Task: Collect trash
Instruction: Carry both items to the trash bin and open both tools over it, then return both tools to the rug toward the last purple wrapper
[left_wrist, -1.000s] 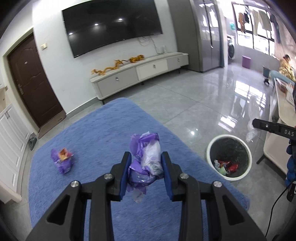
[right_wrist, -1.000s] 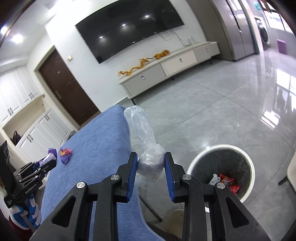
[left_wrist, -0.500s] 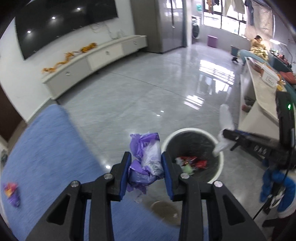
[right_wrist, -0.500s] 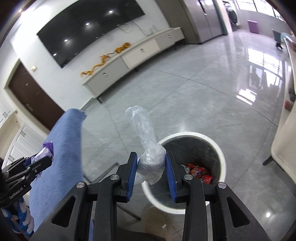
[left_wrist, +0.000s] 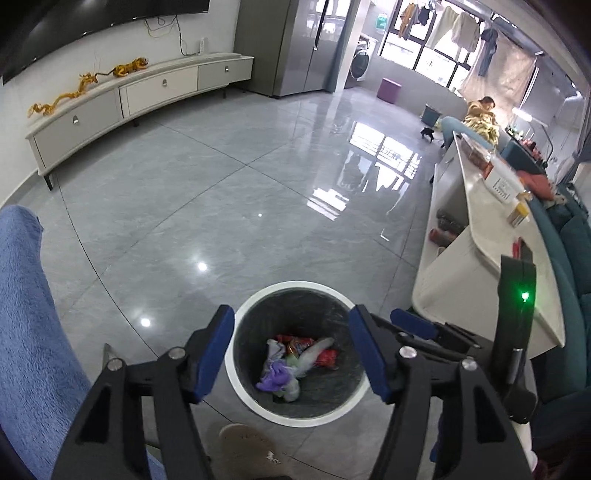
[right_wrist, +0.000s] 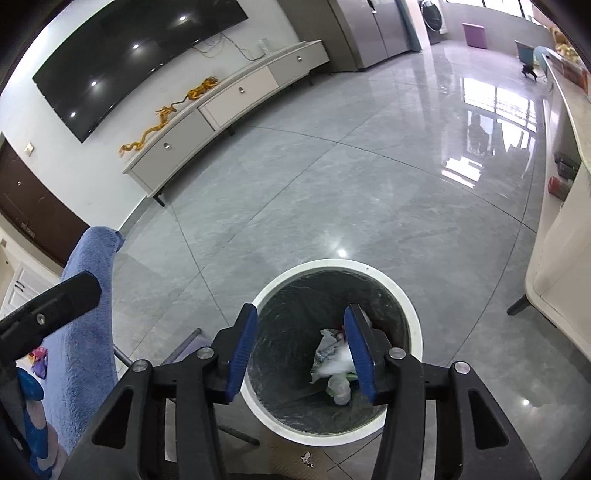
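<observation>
Both the left gripper (left_wrist: 291, 350) and right gripper (right_wrist: 301, 345) hang spread and empty above the bin (left_wrist: 236, 380); the purple wrapper (left_wrist: 277, 376) lies inside (dropping step seems finished). Next, fetch the wrapper (right_wrist: 38, 360) left on the blue cloth (right_wrist: 86, 332).

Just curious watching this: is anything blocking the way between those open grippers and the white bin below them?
Nothing visible. The left gripper and right gripper hang open above the round white trash bin, its mouth uncovered.

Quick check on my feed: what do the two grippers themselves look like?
Both match. The left gripper and right gripper have matte black, angular linkage arms with silver screws at the pivots and flat blue pads lining the jaws. The right gripper's body shows a green indicator light in the left wrist view.
</observation>
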